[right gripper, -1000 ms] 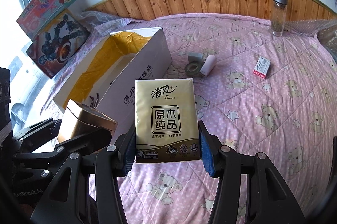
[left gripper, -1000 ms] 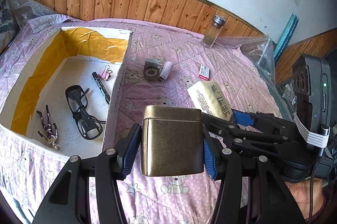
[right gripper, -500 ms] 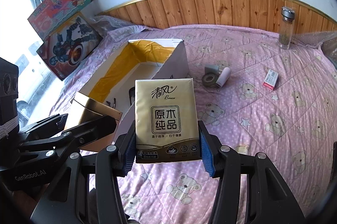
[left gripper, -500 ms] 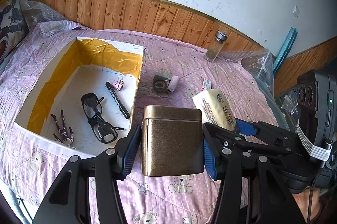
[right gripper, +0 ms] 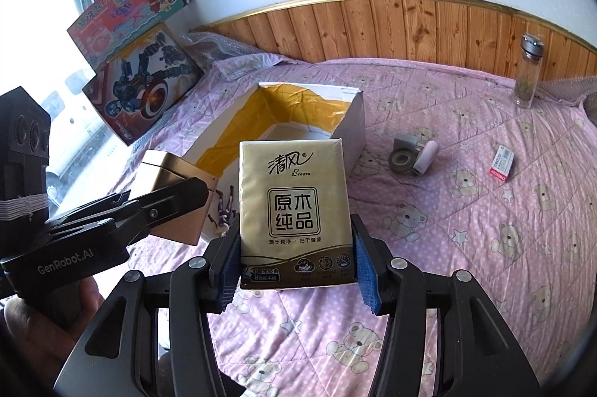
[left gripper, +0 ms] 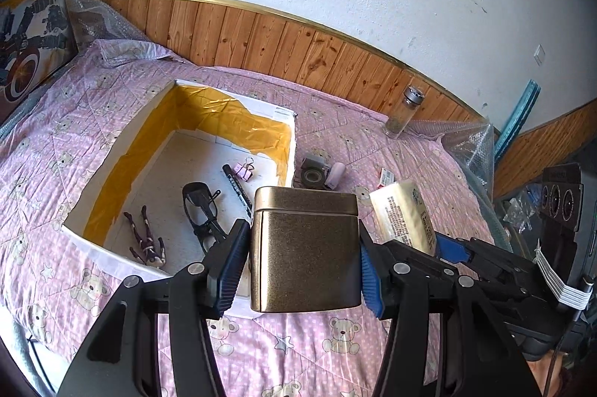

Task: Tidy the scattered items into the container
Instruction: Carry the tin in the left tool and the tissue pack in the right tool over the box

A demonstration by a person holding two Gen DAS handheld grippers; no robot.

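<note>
Brass-coloured tin (left gripper: 304, 253) clamped upright in left hand-held gripper (left gripper: 298, 266), hanging over near right corner of box (left gripper: 112, 158); gold tissue pack (right gripper: 294, 214) pinched by its lower half in right hand-held gripper (right gripper: 294, 260), level with the tin and just short of the box's near wall. Both loads carried side by side, close together, so likely trouble: grippers knocking one another over the opening, or tin coming down on the glasses (left gripper: 201, 210) lying right below it. Soft pack held low down, so could sag or slip out before clearing the wall. Also already inside: figurine (left gripper: 147, 240), marker (left gripper: 237, 186), pink clip (left gripper: 244, 171). Still out on the bed, beyond the box: tape roll (right gripper: 401, 160) touching a white tube (right gripper: 425, 158), small red-and-white carton (right gripper: 502, 163) well apart, glass bottle (right gripper: 528, 72) upright by the far edge. Pink quilted bedspread (right gripper: 466, 247) with bears and stars, soft and uneven. Behind it, wood-panelled wainscot (right gripper: 410, 27) under a rough white wall; toy boxes (right gripper: 138, 76) propped by a bright window.
</note>
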